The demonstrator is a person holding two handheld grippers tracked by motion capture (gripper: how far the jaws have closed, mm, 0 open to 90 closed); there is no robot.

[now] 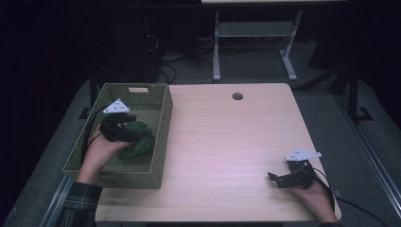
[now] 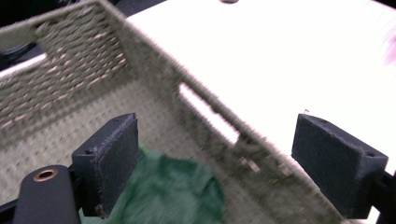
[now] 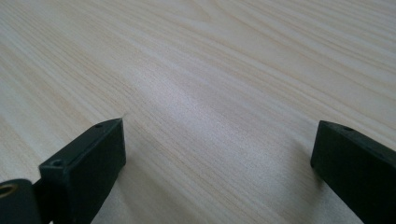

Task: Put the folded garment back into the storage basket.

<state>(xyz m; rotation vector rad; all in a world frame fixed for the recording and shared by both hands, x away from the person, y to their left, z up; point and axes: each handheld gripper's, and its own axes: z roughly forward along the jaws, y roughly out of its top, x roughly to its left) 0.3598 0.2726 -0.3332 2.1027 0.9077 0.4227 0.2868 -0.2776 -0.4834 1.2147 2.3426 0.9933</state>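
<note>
A green woven basket (image 1: 161,137) stands on the left part of the wooden table (image 1: 227,142). A dark green cloth (image 1: 139,145) lies on the basket floor. My left gripper (image 1: 135,132) hovers inside the basket just above the cloth, jaws wide open with nothing between them. In the left gripper view the cloth (image 2: 173,196) lies below the left jaw, and the basket's right wall (image 2: 219,140) runs between the jaws of that gripper (image 2: 229,163). My right gripper (image 1: 279,179) rests low over the table near the front right, open and empty; in its own view the right gripper (image 3: 219,168) has bare wood between its jaws.
A round cable hole (image 1: 237,96) sits near the table's far edge. Beyond the table stands a white desk frame (image 1: 255,42) on a dark floor with cables. The basket has a slot handle (image 2: 205,116) in its side wall.
</note>
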